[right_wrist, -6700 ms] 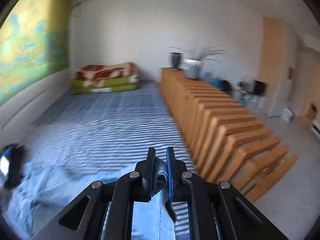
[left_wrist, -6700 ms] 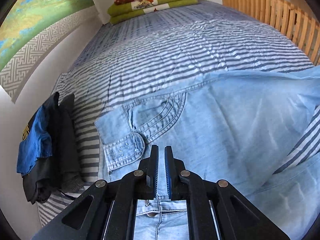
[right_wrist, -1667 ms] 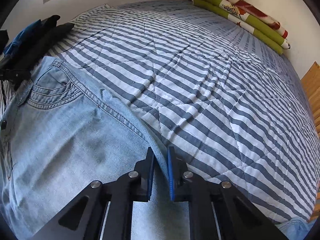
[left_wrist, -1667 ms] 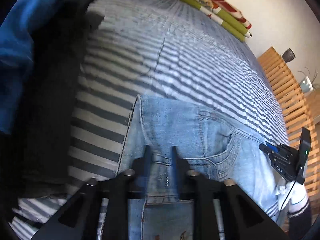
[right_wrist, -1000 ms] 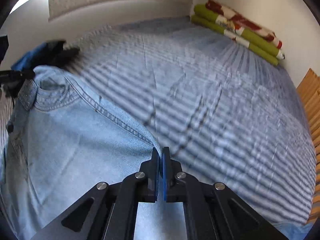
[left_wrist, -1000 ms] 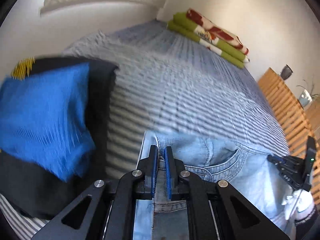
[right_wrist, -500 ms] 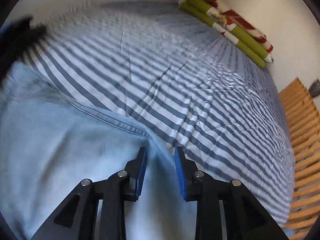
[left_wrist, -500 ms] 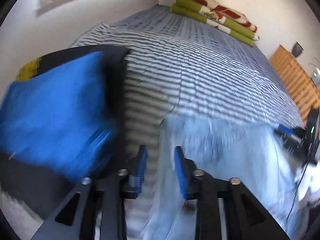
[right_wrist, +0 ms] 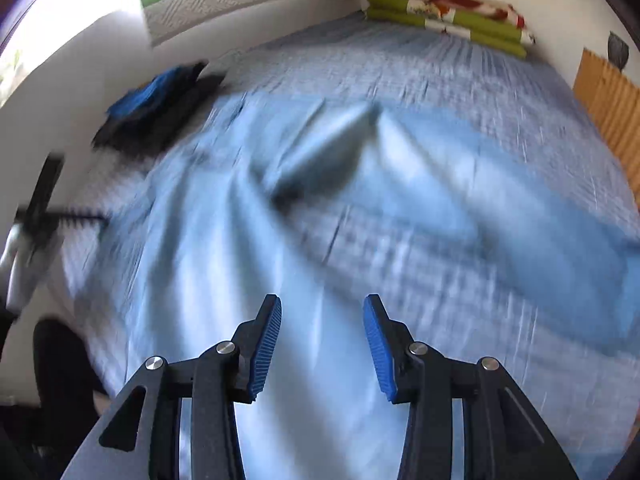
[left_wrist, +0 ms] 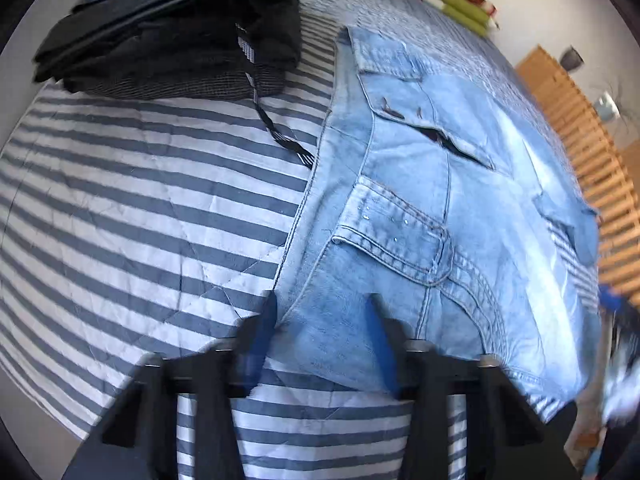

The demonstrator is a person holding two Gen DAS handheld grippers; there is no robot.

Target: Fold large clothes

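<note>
We look down on the striped bed cover [left_wrist: 120,200], which runs ahead of both tongs to the far wall. Over it lie the light blue jeans [left_wrist: 440,184], spread flat, waistband and pockets ahead and to the right of the left gripper [left_wrist: 320,320]. One corner of the denim reaches back between its fingers. Those fingers stand apart (blurred, but the gap is plain) and do not press on the cloth.

From the right gripper [right_wrist: 322,320] we see the same denim, badly smeared, rumpled into a ridge well ahead of the tips. Its jaws have just been opening. They now stand well apart with nothing clamped, the fabric lying beneath them.

A wooden slatted rail [left_wrist: 592,152] borders the bed far to the right of the left tongs. Ahead and left of them sits a pile of dark folded clothes [left_wrist: 180,40]. A patterned strap [left_wrist: 280,132] trails from it to the jeans' edge. A folded green and red blanket [right_wrist: 448,12] rests at the far end.
</note>
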